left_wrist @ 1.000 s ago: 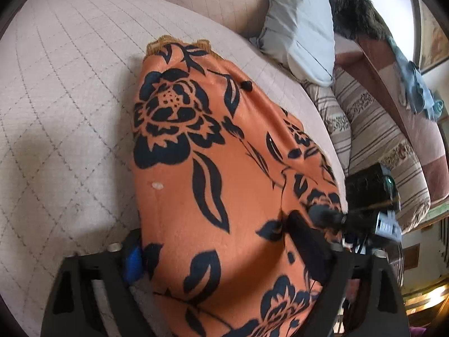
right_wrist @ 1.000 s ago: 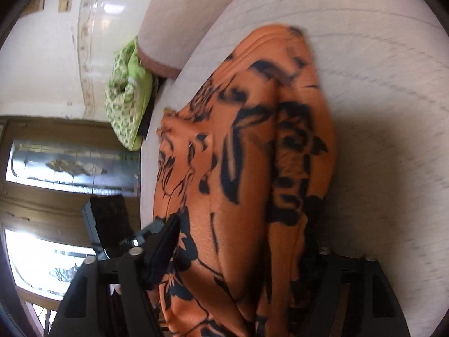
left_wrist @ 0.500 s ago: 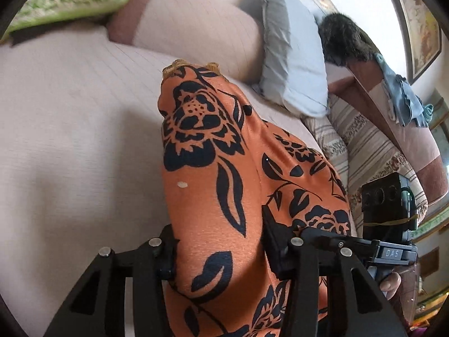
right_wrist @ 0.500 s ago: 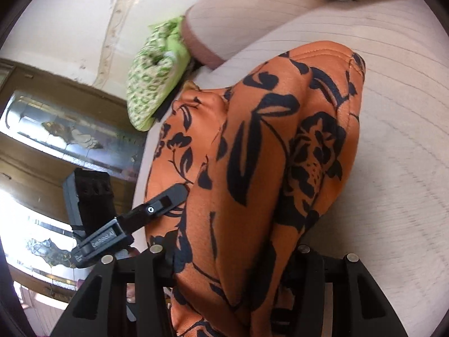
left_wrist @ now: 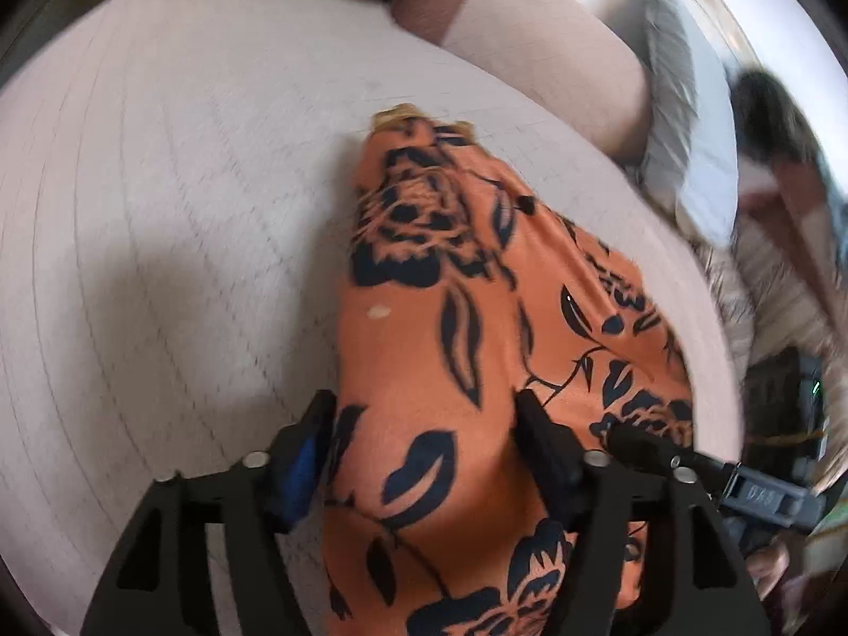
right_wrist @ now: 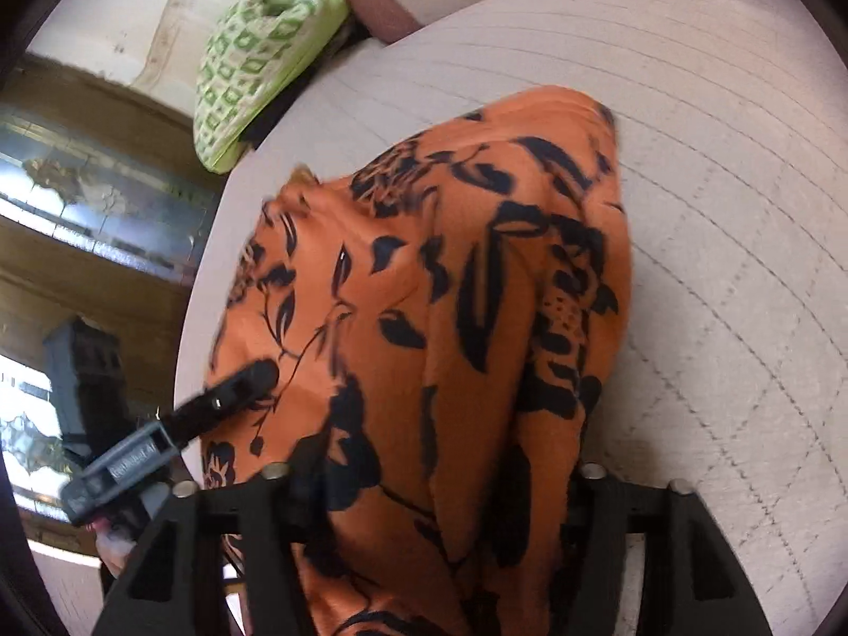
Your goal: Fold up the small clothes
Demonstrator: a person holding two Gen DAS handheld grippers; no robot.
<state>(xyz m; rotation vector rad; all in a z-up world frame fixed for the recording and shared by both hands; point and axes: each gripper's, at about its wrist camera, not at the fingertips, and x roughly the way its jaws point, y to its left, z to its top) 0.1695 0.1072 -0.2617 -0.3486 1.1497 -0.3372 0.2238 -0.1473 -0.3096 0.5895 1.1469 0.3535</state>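
An orange garment with a black flower print [left_wrist: 434, 318] lies on a beige quilted bed [left_wrist: 159, 212]. My left gripper [left_wrist: 424, 456] is shut on its near edge, the cloth bunched between the two black fingers. My right gripper [right_wrist: 440, 482] is shut on the same garment [right_wrist: 450, 291] at its other near corner. Each view shows the other gripper beside it: the right one in the left wrist view [left_wrist: 705, 471], the left one in the right wrist view [right_wrist: 175, 429]. The far end of the cloth rests on the bed.
A green patterned pillow [right_wrist: 254, 47] lies at the head of the bed. A beige bolster [left_wrist: 530, 53] and a grey pillow [left_wrist: 683, 148] lie at the back right. The bed's edge [right_wrist: 201, 286] runs along the left of the right wrist view.
Both grippers closed on the garment's near edge and lifted it. The views tilted up and then back down toward the bed, with the cloth still held.
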